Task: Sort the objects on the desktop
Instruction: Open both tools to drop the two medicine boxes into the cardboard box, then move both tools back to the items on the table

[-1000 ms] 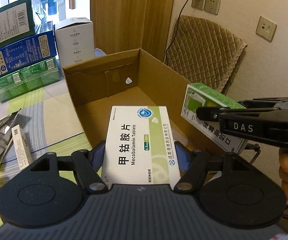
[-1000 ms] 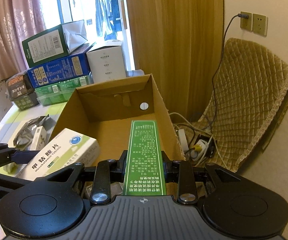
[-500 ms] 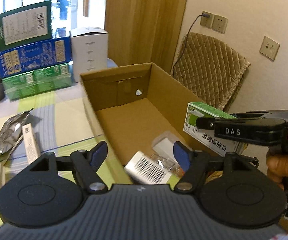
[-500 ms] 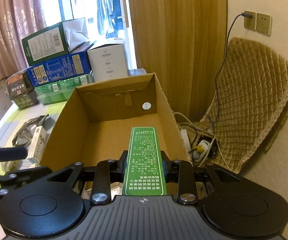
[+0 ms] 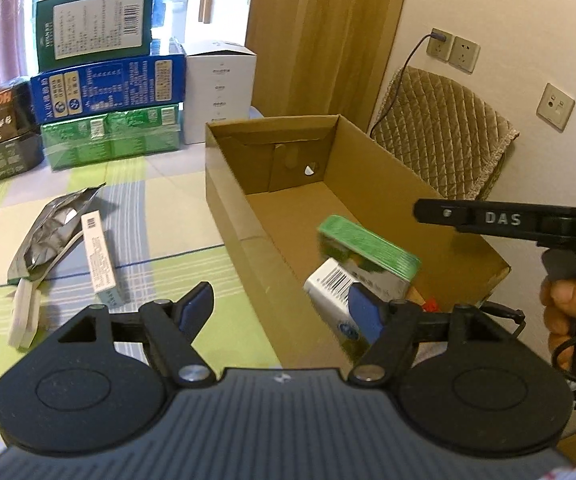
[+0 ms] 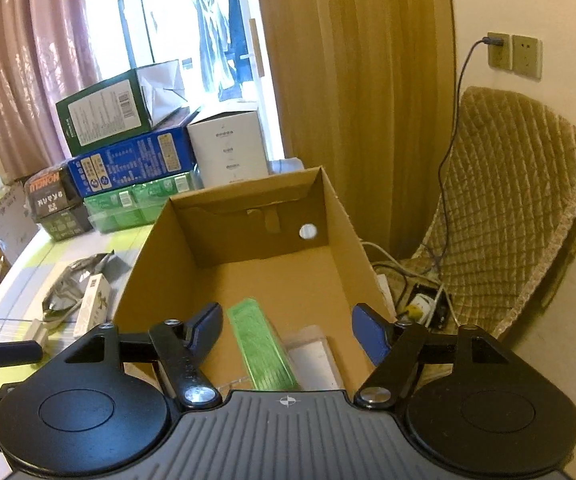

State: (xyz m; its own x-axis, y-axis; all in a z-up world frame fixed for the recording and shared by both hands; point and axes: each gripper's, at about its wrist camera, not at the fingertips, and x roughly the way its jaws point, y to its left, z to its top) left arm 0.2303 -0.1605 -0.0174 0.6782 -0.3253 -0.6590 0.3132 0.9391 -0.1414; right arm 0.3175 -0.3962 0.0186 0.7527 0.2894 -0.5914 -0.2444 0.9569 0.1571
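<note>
Green box (image 5: 368,250) has just been let go and is seen blurred in the carton (image 5: 224,184), on the white box (image 5: 338,294) dropped a moment before. Both the left tongs (image 5: 280,304) and the right tongs (image 6: 288,330) are spread apart, nothing held. A slim box (image 5: 98,252) and foil pack (image 5: 54,224) are left on the table.

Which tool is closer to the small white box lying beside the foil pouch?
Left. The left tool hangs open beside the small white box; the right tool is over the cardboard box.
</note>
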